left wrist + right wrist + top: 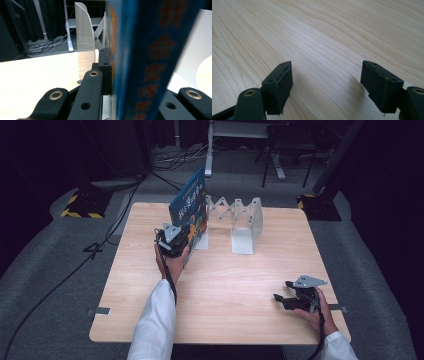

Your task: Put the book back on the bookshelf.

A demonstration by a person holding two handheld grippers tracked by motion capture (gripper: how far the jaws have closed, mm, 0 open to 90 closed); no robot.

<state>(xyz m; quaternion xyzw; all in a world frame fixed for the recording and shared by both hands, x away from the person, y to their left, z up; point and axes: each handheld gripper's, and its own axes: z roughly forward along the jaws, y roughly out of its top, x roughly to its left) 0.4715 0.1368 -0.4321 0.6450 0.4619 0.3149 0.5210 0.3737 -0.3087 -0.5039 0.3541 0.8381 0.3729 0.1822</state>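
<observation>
Left tongs (181, 240) clamp the blue book (189, 209), held upright on edge at the left end of the white expandable rack (240, 222). Right tongs (281, 298) spread wide, empty, low over the table (225, 290) near its right front corner.

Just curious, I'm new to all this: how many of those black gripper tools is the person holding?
2. The left gripper is at the blue book by the white rack, clamping it; the right gripper rests open near the table's right edge.
</observation>
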